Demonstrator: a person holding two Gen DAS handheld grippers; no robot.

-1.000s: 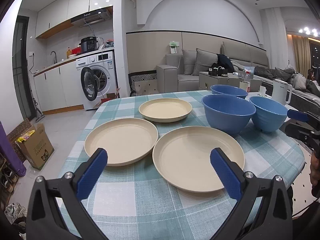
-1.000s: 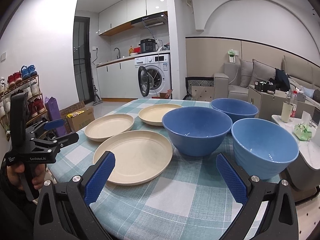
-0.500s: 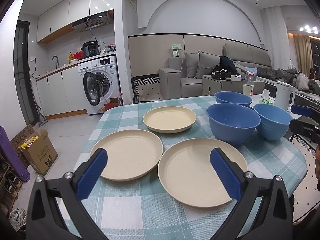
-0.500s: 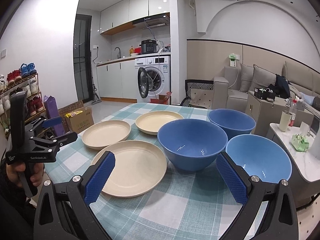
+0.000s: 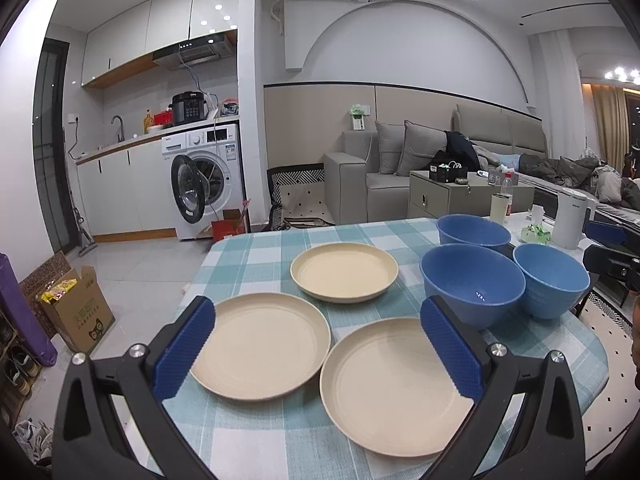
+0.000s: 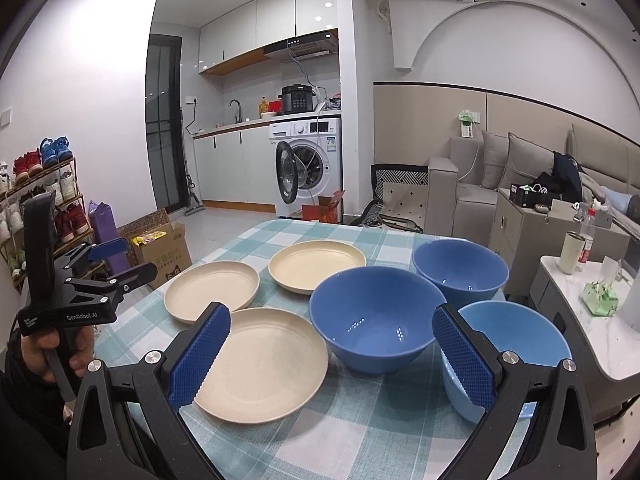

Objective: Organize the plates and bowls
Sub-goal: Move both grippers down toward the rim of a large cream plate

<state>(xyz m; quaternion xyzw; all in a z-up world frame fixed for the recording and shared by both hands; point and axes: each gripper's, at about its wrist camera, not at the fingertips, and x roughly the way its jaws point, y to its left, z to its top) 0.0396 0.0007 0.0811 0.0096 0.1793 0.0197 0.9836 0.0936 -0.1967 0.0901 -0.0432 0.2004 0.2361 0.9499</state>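
Plates (image 5: 260, 344) beside bowls (image 5: 472, 282), white kettle (image 5: 570, 218) behind

- "GenRobot.AI" in white letters on the black body of the left claw (image 6: 108, 256), seen from the right wrist view; a smaller line of print beside it is too small to read.
- The cardboard box (image 5: 76, 312) on the floor carries green characters and a cat-face drawing, perhaps a shop logo; the characters cannot be made out.
- The washing machine (image 6: 308, 160) bears stickers, illegible.

Checked tablecloth (image 5: 256, 264) carries three cream plates (image 5: 344, 271), three blue bowls (image 5: 472, 284).
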